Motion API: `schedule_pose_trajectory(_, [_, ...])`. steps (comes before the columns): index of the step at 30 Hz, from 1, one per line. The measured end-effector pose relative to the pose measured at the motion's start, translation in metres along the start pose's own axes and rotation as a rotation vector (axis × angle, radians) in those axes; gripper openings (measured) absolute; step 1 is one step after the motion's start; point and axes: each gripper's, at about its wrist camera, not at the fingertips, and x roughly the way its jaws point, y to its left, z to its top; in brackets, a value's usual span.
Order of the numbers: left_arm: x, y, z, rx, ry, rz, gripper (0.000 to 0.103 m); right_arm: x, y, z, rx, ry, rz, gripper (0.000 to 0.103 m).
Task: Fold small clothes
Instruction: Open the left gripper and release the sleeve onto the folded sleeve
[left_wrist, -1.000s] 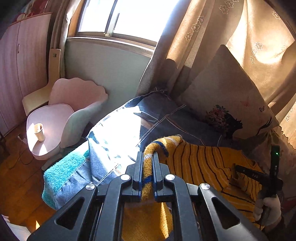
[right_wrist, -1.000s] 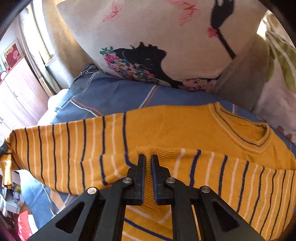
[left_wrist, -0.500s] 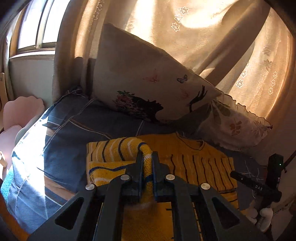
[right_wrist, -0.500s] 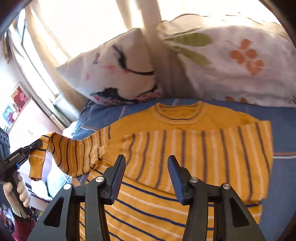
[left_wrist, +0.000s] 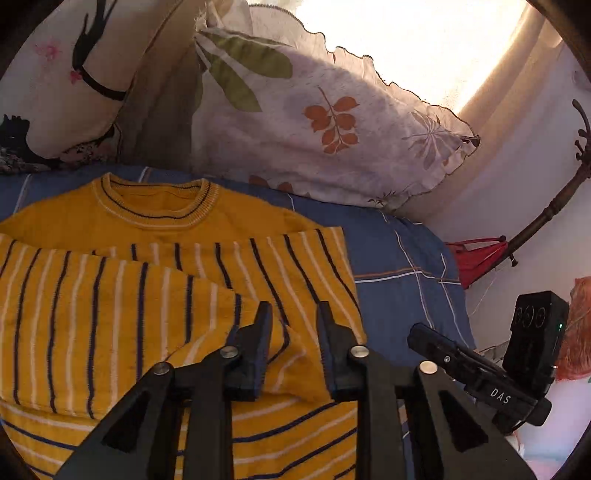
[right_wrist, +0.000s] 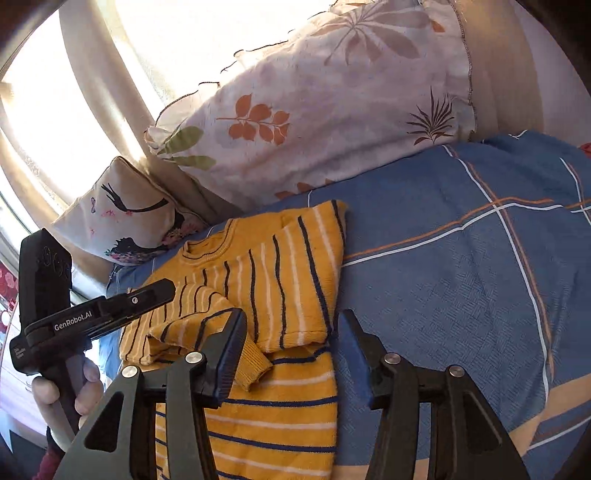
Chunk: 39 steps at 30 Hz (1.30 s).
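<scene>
A small yellow sweater with navy and white stripes lies on the blue plaid bedcover, both sleeves folded across its chest. My left gripper is open, its jaws apart over the cuff of the sleeve that lies between them. My right gripper is wide open and empty, just above the sweater's right edge and the sleeve cuff. The left gripper shows at the left of the right wrist view; the right gripper shows at the lower right of the left wrist view.
Two pillows lean against the curtain behind the sweater: a leaf-print one and one with a black figure. Bare bedcover lies to the sweater's right. A red item and a wooden pole stand past the bed's right edge.
My left gripper carried the left sleeve across the chest, laid it down and opened. My right gripper let go of its sleeve earlier, stayed open and drew back to the sweater's right edge.
</scene>
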Motion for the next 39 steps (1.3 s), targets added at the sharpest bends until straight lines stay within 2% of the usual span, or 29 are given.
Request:
schedule_pose_trajectory(1, [-0.012,0.004,-0.005,0.017,-0.022,0.022,0.038,0.002,0.004,-0.001,-0.015,0.005,0.011,0.060])
schedule_pose_trajectory(3, [-0.038,0.014,-0.015,0.048,-0.067,0.081,0.045,0.017,0.017,-0.002,-0.055,0.032,0.036,0.062])
schedule_pose_trajectory(6, [-0.074,0.041,-0.026,0.062,-0.131,0.237,0.056,0.039,0.046,-0.013,-0.163,0.087,0.067,0.069])
schedule_pose_trajectory(8, [-0.091,0.066,-0.032,0.042,-0.157,0.329,0.056,0.058,0.067,-0.021,-0.261,0.124,0.033,0.070])
schedule_pose_trajectory(11, [-0.107,0.107,-0.041,-0.009,-0.165,0.455,0.056,0.084,0.081,-0.029,-0.349,0.137,-0.081,0.070])
schedule_pose_trajectory(13, [-0.109,0.131,-0.047,-0.049,-0.145,0.487,0.056,0.101,0.083,-0.032,-0.371,0.213,-0.092,0.024])
schedule_pose_trajectory(14, [-0.109,0.142,-0.050,-0.068,-0.130,0.493,0.056,0.108,0.086,-0.031,-0.391,0.261,-0.100,0.013])
schedule_pose_trajectory(15, [-0.107,0.152,-0.052,-0.082,-0.118,0.504,0.056,0.107,0.092,-0.027,-0.425,0.262,-0.120,0.013])
schedule_pose_trajectory(17, [-0.101,0.166,-0.055,-0.105,-0.101,0.527,0.056,0.094,0.107,-0.016,-0.513,0.189,-0.166,0.013])
schedule_pose_trajectory(20, [-0.092,0.178,-0.063,-0.142,-0.079,0.523,0.056,0.070,0.120,0.004,-0.570,0.053,-0.235,0.013])
schedule_pose_trajectory(22, [-0.087,0.183,-0.069,-0.157,-0.060,0.517,0.056,0.064,0.121,0.004,-0.633,-0.036,-0.351,0.028])
schedule_pose_trajectory(23, [-0.086,0.185,-0.071,-0.160,-0.051,0.514,0.056,0.068,0.116,0.001,-0.653,-0.046,-0.426,0.047])
schedule_pose_trajectory(24, [-0.085,0.187,-0.074,-0.160,-0.043,0.511,0.056,0.074,0.107,-0.001,-0.657,-0.030,-0.495,0.055])
schedule_pose_trajectory(26, [-0.086,0.188,-0.077,-0.164,-0.033,0.504,0.056,0.081,0.085,-0.002,-0.596,0.025,-0.549,0.055])
schedule_pose_trajectory(28, [-0.094,0.186,-0.080,-0.170,-0.052,0.490,0.056,0.075,0.067,0.000,-0.483,0.038,-0.513,0.055])
schedule_pose_trajectory(31, [-0.106,0.176,-0.085,-0.152,-0.107,0.472,0.056,0.050,0.060,0.005,-0.340,-0.035,-0.324,0.055])
schedule_pose_trajectory(33, [-0.104,0.170,-0.084,-0.136,-0.118,0.468,0.056,0.048,0.068,0.008,-0.292,-0.059,-0.184,0.055])
schedule_pose_trajectory(35, [-0.092,0.171,-0.078,-0.139,-0.095,0.474,0.056,0.066,0.076,0.009,-0.233,-0.005,-0.032,0.055])
schedule_pose_trajectory(37, [-0.081,0.177,-0.076,-0.163,-0.067,0.478,0.056,0.092,0.081,0.010,-0.165,0.077,0.074,0.055])
schedule_pose_trajectory(39, [-0.076,0.185,-0.074,-0.198,-0.049,0.499,0.056,0.119,0.083,0.008,-0.128,0.141,0.076,0.055])
